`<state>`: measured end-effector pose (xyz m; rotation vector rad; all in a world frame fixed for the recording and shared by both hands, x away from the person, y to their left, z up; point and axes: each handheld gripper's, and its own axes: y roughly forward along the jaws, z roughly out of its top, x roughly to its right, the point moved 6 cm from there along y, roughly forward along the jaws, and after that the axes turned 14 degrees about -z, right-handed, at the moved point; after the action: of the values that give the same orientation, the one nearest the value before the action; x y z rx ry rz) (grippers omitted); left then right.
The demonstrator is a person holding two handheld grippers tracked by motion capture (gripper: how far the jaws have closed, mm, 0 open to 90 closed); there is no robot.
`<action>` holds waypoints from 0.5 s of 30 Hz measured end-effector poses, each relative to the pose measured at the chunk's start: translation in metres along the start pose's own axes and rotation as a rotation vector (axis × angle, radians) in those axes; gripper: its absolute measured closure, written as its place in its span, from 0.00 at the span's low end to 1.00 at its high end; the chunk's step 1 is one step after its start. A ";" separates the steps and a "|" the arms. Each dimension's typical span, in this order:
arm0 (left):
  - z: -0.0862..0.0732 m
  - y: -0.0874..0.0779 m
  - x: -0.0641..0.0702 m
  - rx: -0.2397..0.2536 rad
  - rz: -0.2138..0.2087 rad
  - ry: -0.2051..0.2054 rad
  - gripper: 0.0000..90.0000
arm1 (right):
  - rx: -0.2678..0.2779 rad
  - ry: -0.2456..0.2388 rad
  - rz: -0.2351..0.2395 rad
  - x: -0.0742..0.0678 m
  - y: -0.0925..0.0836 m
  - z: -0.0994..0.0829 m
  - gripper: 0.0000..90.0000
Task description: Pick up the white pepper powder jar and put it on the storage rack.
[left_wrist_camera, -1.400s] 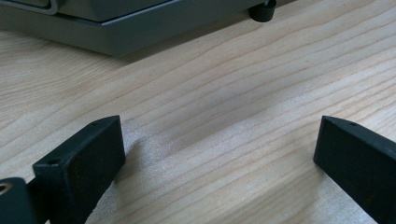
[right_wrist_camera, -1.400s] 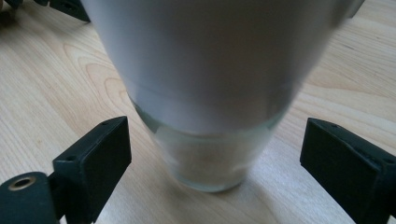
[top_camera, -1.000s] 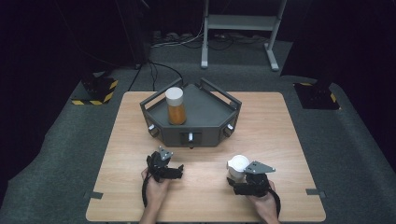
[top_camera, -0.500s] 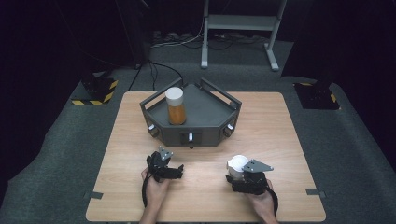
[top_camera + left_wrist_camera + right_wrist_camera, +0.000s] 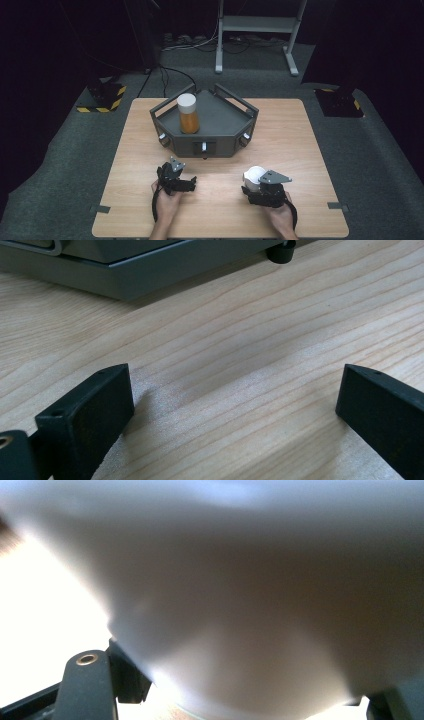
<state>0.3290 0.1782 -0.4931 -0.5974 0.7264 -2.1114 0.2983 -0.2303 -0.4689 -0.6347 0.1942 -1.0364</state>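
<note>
High view: my right gripper point(image 5: 256, 181) sits near the table's point(image 5: 300, 150) front edge, its jaws just closed on a white cap point(image 5: 254, 175); right gripper view has that cap point(image 5: 240, 605) pressed close, blurred, between the jaws; my left gripper point(image 5: 181, 176) rests on the wood with jaws spread wide, nothing between them; a capped orange bottle point(image 5: 188, 114) stands upright in the grey tray point(image 5: 225, 125) behind.

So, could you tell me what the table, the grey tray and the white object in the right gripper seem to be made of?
Table: pale wood or laminate, matte, visible grain. Grey tray: probably painted metal or plastic, flat dull panels. White object: likely smooth plastic, uniform and slightly glossy, too blurred close up to be sure.
</note>
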 end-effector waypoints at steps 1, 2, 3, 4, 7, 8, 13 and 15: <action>0.000 0.000 0.000 0.000 0.000 0.000 0.02 | 0.001 0.000 0.000 0.000 0.000 0.000 0.33; 0.000 0.000 0.000 0.000 0.000 0.001 0.02 | 0.001 -0.002 -0.001 0.000 0.000 0.000 0.33; 0.000 0.000 0.000 0.000 0.000 0.000 0.02 | 0.002 -0.004 -0.003 -0.001 0.000 0.000 0.33; 0.000 0.000 0.000 0.000 0.000 0.000 0.02 | 0.003 -0.006 -0.004 -0.001 0.000 0.000 0.33; 0.000 0.000 0.000 0.000 0.000 0.000 0.02 | 0.005 -0.013 -0.010 -0.002 -0.001 0.000 0.33; 0.000 0.000 0.000 0.000 0.000 0.000 0.02 | 0.005 -0.014 -0.011 -0.002 -0.001 0.000 0.33; 0.000 0.000 0.000 0.000 0.000 0.000 0.02 | 0.007 -0.020 -0.013 -0.003 -0.002 0.000 0.33; 0.000 0.000 0.000 0.000 0.000 0.000 0.02 | 0.008 -0.023 -0.014 -0.003 -0.002 0.000 0.33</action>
<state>0.3290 0.1782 -0.4931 -0.5975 0.7260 -2.1114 0.2951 -0.2284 -0.4679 -0.6410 0.1652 -1.0425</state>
